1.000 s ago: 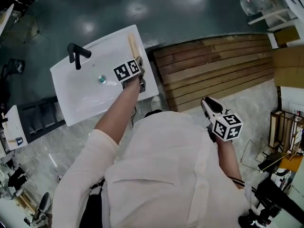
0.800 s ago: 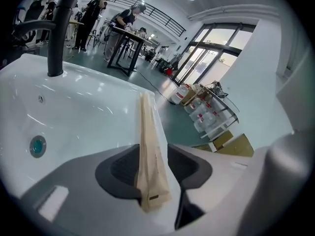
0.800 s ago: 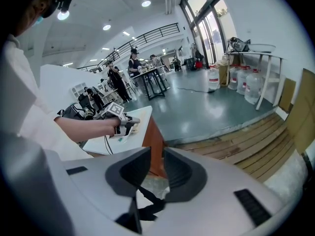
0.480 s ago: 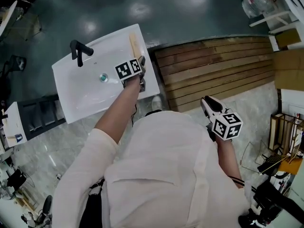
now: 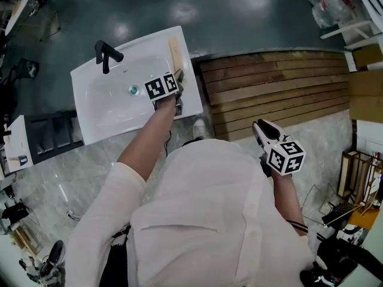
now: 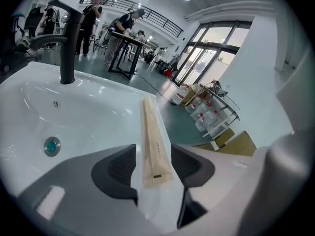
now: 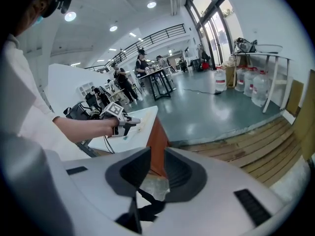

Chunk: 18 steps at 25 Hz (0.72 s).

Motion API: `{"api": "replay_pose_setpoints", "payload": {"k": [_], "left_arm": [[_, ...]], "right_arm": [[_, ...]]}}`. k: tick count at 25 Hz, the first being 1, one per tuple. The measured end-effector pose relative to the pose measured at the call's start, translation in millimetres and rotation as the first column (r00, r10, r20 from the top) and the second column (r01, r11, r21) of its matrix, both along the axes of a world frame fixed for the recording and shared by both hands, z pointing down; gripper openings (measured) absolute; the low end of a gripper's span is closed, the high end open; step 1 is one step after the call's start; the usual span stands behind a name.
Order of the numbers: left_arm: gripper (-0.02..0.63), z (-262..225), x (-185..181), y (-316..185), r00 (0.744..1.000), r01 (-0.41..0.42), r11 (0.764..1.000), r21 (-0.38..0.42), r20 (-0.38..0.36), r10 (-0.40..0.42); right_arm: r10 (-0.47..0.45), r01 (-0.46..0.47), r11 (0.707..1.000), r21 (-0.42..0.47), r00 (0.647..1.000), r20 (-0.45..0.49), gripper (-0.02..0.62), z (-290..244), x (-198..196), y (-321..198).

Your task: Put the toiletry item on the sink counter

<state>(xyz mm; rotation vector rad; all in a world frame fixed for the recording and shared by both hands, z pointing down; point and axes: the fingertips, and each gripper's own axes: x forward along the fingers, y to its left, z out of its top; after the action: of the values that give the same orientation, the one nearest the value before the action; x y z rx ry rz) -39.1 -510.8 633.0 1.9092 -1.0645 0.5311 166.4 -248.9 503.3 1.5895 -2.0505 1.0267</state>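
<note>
Packet [image 6: 155, 146] lies flat along the right rim of the desk [image 5: 96, 130], beside the basin [image 5: 111, 103] and near the outer edge. Left claw [image 6: 152, 165] is wide, pads either side of the packet's near end, not pressing. Right claw [image 7: 156, 168] is apart and empty, well away from the sink. Release looks done. Best to draw the left claw straight back and up along the packet's line, jaws kept wide, so no pad drags it off the edge. Versus a second ago: left jaws have just been opening off the packet, which keeps its spot. Right claw is unmoved.
</note>
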Motion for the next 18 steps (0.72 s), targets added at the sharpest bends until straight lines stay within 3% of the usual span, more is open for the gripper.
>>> {"api": "replay_pose_setpoints", "payload": {"k": [12, 15, 18], "left_arm": [[0.197, -53.9, -16.9, 75.6, 0.996, 0.087, 0.992, 0.096, -0.02, -0.085], [0.143, -70.6, -20.2, 107.2, 0.995, 0.103, 0.987, 0.127, -0.026, -0.1], [0.032, -82.3, -18.1, 146.1, 0.995, 0.098, 0.984, 0.146, -0.019, -0.097]], "right_arm": [[-0.148, 0.147, 0.988, 0.038, 0.989, 0.028, 0.067, -1.6, 12.4, 30.0], [-0.196, 0.194, 0.979, 0.057, 0.98, 0.035, 0.067, -2.7, 16.7, 41.8], [-0.242, 0.238, 0.969, 0.07, 0.969, 0.045, 0.063, -2.3, 18.3, 60.1]]}}
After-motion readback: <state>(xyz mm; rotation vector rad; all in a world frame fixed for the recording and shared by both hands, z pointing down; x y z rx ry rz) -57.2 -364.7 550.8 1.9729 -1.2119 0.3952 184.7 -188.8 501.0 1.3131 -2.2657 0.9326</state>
